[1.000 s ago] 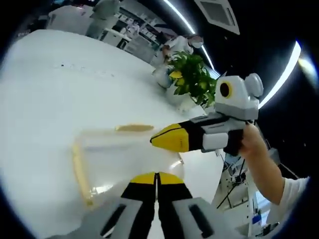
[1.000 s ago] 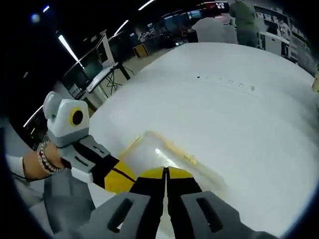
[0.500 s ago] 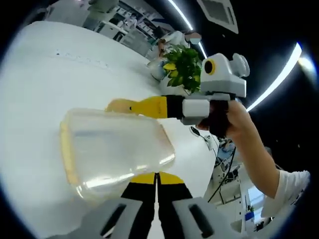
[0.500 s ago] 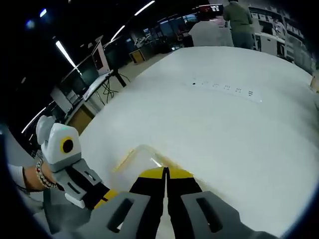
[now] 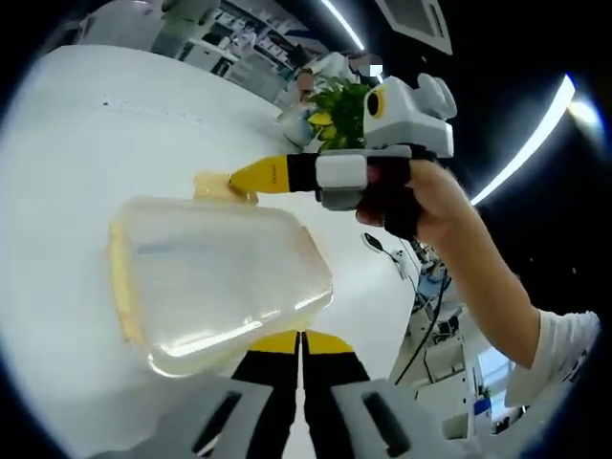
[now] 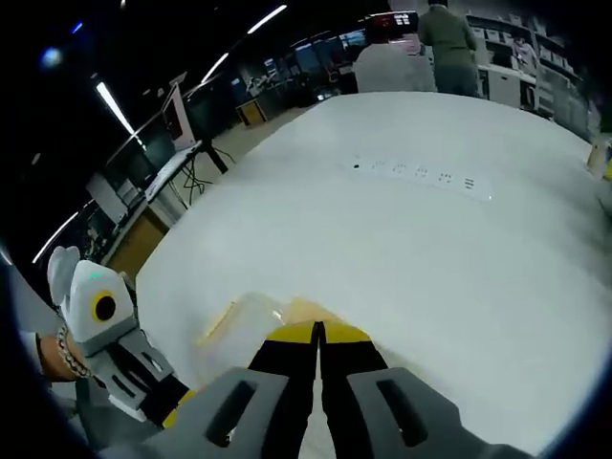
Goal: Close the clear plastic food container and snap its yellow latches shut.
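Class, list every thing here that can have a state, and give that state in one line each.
Container: lid on, lying on the white table.
Far latch: touched by the right gripper's tip, not clearly snapped.
Side latch: lies along the container's edge, cannot tell if snapped.
Left gripper: shut, at the container's near edge.
Right gripper: shut.
Plant: upright.

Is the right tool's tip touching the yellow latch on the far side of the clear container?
Touching. In the left gripper view, the right tool has its shut yellow tip pressed onto the yellow latch at the far edge of the clear container, with no gap visible.
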Action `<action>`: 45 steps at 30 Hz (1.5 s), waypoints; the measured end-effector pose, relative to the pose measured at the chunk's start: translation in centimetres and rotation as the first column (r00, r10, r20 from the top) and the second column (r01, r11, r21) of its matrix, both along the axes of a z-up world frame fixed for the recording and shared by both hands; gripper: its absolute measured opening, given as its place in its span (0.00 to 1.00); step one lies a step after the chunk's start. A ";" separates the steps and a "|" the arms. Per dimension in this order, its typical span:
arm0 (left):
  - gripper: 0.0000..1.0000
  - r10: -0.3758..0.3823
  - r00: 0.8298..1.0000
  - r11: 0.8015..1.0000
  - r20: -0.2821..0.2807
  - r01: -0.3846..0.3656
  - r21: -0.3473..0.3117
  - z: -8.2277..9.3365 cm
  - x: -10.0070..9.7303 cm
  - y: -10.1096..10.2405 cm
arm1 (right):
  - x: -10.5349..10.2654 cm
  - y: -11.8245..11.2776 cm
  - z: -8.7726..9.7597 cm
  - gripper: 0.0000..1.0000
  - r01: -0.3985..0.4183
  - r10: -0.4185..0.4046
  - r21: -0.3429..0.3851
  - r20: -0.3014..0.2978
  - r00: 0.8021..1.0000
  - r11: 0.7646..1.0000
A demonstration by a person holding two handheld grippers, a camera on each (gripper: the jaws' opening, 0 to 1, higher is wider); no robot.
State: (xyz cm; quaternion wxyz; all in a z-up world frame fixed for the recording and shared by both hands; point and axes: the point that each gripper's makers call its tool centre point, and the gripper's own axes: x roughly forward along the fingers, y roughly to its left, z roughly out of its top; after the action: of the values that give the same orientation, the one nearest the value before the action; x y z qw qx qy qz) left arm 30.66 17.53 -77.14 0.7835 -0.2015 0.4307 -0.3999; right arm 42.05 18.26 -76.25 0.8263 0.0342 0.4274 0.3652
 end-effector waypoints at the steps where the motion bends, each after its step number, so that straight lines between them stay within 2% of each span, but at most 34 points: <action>1: 0.00 -0.001 1.000 1.000 0.002 0.001 0.000 0.0 0.0 0.0 | 0.1 -0.1 -0.1 0.00 0.002 -0.002 -0.003 -0.001 1.000 1.000; 6: 0.00 -0.008 1.000 1.000 -0.008 0.008 -0.004 -0.1 -0.1 -0.1 | 0.0 -0.4 -1.0 0.00 -0.010 0.010 -0.035 -0.015 1.000 0.999; 14: 0.00 -0.015 1.000 1.000 0.006 0.015 0.000 0.0 -0.1 -0.1 | 0.0 -0.6 -0.8 0.00 -0.004 0.003 -0.032 -0.022 1.000 0.999; 15: 0.00 -0.007 0.998 0.998 0.056 0.011 -0.069 1.3 0.4 -0.8 | -0.1 -0.5 -0.6 0.00 -0.018 0.017 -0.027 -0.018 1.000 0.999; 16: 0.00 -0.001 0.997 0.995 0.076 0.009 -0.103 2.1 0.6 -1.0 | -0.3 -0.3 -0.4 0.00 -0.042 0.041 -0.022 -0.014 0.999 0.999; 17: 0.00 0.015 0.994 0.993 0.106 -0.002 -0.121 3.0 1.1 -0.9 | -0.6 -0.3 -0.4 0.00 -0.066 0.065 -0.035 -0.010 0.998 0.997; 19: 0.06 -0.011 0.982 0.994 0.188 0.031 -0.102 3.9 1.4 -0.9 | -0.7 -0.5 -0.3 0.00 -0.085 0.086 -0.064 0.019 0.996 0.994; 20: 0.08 -0.039 0.971 0.997 0.238 0.055 -0.061 4.1 1.5 -0.9 | -0.8 -0.6 -0.2 0.00 -0.090 0.091 -0.070 0.019 0.996 0.993; 21: 0.10 -0.083 0.945 0.997 0.316 0.081 0.021 4.1 1.8 -0.7 | -1.0 -0.7 -0.2 0.00 -0.102 0.104 -0.083 0.020 0.994 0.991; 22: 0.12 -0.110 0.923 0.994 0.370 0.092 0.067 4.3 2.0 -0.6 | -1.0 -0.7 -0.2 0.00 -0.107 0.110 -0.089 0.022 0.994 0.990; 24: 0.15 -0.181 0.879 0.981 0.441 0.130 0.145 4.7 1.9 -0.8 | -1.3 -0.8 0.0 0.00 -0.143 0.148 -0.112 0.038 0.988 0.983; 26: 0.17 -0.240 0.846 0.965 0.476 0.156 0.211 4.8 1.8 -0.9 | -1.5 -0.7 0.3 0.00 -0.171 0.179 -0.131 0.054 0.982 0.977; 29: 0.20 -0.329 0.802 0.939 0.499 0.220 0.266 4.8 1.1 -1.3 | -1.8 -0.6 0.8 0.01 -0.206 0.219 -0.154 0.071 0.973 0.966; 31: 0.22 -0.360 0.784 0.930 0.506 0.258 0.261 5.1 0.6 -1.7 | -2.1 -0.5 0.9 0.02 -0.239 0.255 -0.174 0.076 0.964 0.955; 33: 0.23 -0.410 0.740 0.908 0.534 0.274 0.318 5.1 0.7 -1.6 | -2.4 -0.4 1.1 0.04 -0.280 0.302 -0.196 0.095 0.949 0.940; 34: 0.23 -0.442 0.710 0.890 0.548 0.271 0.367 5.0 0.9 -1.4 | -2.6 -0.4 1.0 0.04 -0.304 0.331 -0.215 0.101 0.938 0.928; 35: 0.23 -0.471 0.689 0.874 0.551 0.280 0.398 4.9 0.9 -1.3 | -2.9 -0.5 0.7 0.04 -0.352 0.390 -0.259 0.114 0.914 0.899; 36: 0.22 -0.493 0.673 0.862 0.552 0.292 0.414 4.9 0.8 -1.3 | -3.0 -0.5 0.6 0.04 -0.367 0.415 -0.287 0.126 0.901 0.885; 38: 0.22 -0.525 0.658 0.841 0.539 0.308 0.444 4.5 0.6 -1.2 | -3.2 -0.6 0.3 0.06 -0.412 0.480 -0.343 0.141 0.866 0.844; 39: 0.22 -0.554 0.637 0.822 0.537 0.316 0.473 4.3 0.6 -1.1 | -3.3 -0.6 0.0 0.09 -0.444 0.517 -0.365 0.128 0.847 0.818; 40: 0.23 -0.565 0.630 0.812 0.533 0.310 0.494 4.1 0.7 -0.9 | -3.5 -0.5 0.0 0.12 -0.463 0.538 -0.374 0.124 0.834 0.803; 41: 0.22 -0.578 0.628 0.794 0.521 0.287 0.536 3.5 1.0 -0.4 | -3.6 -0.4 0.0 0.15 -0.475 0.557 -0.386 0.133 0.819 0.791; 43: 0.22 -0.630 0.584 0.749 0.512 0.280 0.601 2.6 1.2 0.1 | -3.9 0.0 0.1 0.18 -0.507 0.599 -0.401 0.142 0.788 0.762; 44: 0.23 -0.639 0.582 0.739 0.503 0.284 0.611 2.2 1.0 0.2 | -4.1 0.2 0.1 0.19 -0.517 0.608 -0.398 0.143 0.781 0.758; 45: 0.24 -0.635 0.586 0.743 0.504 0.285 0.605 2.0 1.0 0.1 | -4.1 0.3 0.2 0.22 -0.518 0.606 -0.392 0.139 0.783 0.760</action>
State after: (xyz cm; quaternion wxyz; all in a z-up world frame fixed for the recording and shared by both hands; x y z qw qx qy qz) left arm 31.63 17.63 -75.13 0.7715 0.2759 0.2306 -0.5249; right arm 37.90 18.60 -76.09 0.7185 -0.2843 0.3617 0.5217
